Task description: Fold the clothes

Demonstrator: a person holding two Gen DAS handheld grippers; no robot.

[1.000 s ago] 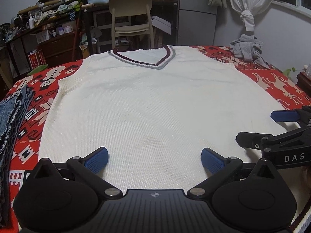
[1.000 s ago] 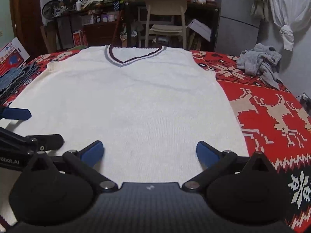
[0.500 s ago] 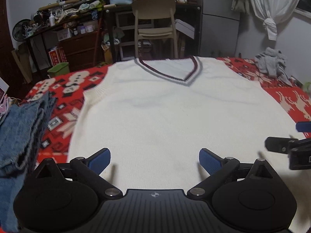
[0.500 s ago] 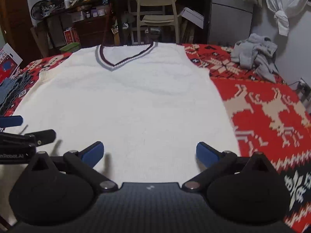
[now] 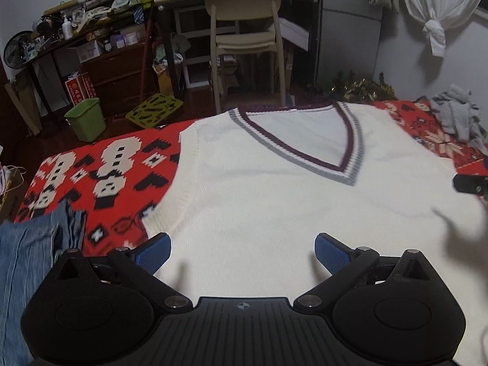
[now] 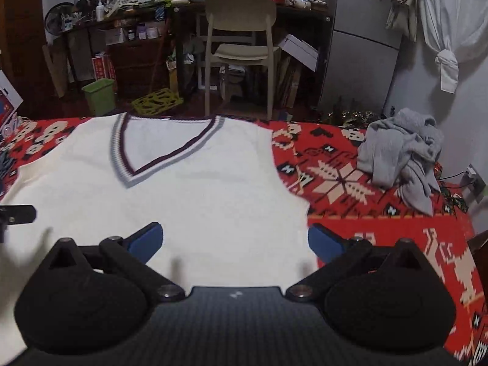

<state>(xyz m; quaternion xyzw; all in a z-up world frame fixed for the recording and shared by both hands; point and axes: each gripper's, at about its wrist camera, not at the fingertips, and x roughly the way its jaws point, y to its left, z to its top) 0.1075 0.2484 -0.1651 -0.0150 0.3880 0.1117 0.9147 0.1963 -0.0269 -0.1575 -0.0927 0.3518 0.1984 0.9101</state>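
A cream sleeveless V-neck vest (image 5: 274,207) (image 6: 195,201) with a maroon and grey collar lies flat on the red patterned blanket (image 5: 100,167) (image 6: 381,231). My left gripper (image 5: 242,253) hovers open above the vest's left armhole area, nothing between its blue pads. Over the vest's right side, near its right edge, my right gripper (image 6: 235,241) stands open and empty too. A black fingertip of the other gripper shows at the right edge of the left wrist view and at the left edge of the right wrist view.
Folded blue denim (image 5: 27,268) lies at the blanket's left. A crumpled grey garment (image 6: 402,158) sits at the far right. Beyond the far edge stand a beige chair (image 6: 241,48), a green bin (image 5: 87,119), cluttered shelves and a grey fridge (image 6: 363,45).
Both grippers have risen and moved forward over the vest toward the collar. The vest lies as before, and both grippers stayed open.
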